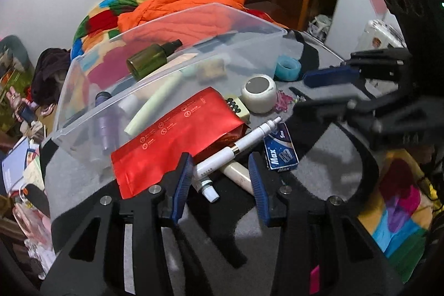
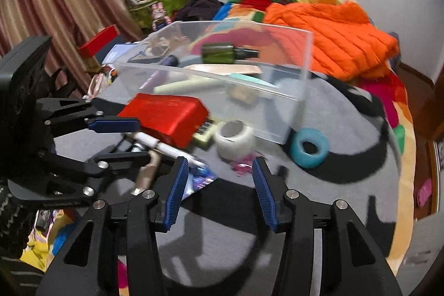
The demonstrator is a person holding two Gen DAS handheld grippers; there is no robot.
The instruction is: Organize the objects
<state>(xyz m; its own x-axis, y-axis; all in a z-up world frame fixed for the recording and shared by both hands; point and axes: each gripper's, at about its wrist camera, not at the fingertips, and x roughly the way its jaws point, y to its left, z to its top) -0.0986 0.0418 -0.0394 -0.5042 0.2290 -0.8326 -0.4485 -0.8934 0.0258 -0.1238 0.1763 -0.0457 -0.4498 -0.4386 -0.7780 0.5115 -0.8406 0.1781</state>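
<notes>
Left tool [image 1: 220, 171] is spread around a white pen [image 1: 238, 148]. Right tool [image 2: 219, 173] hangs spread, empty, near a white tape roll [image 2: 234, 139]

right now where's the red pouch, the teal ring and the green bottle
red pouch [image 1: 177, 140], left wrist view, middle of its face
teal ring [image 2: 310, 147], right wrist view, its outer band
green bottle [image 1: 149, 60], left wrist view, its body
</notes>
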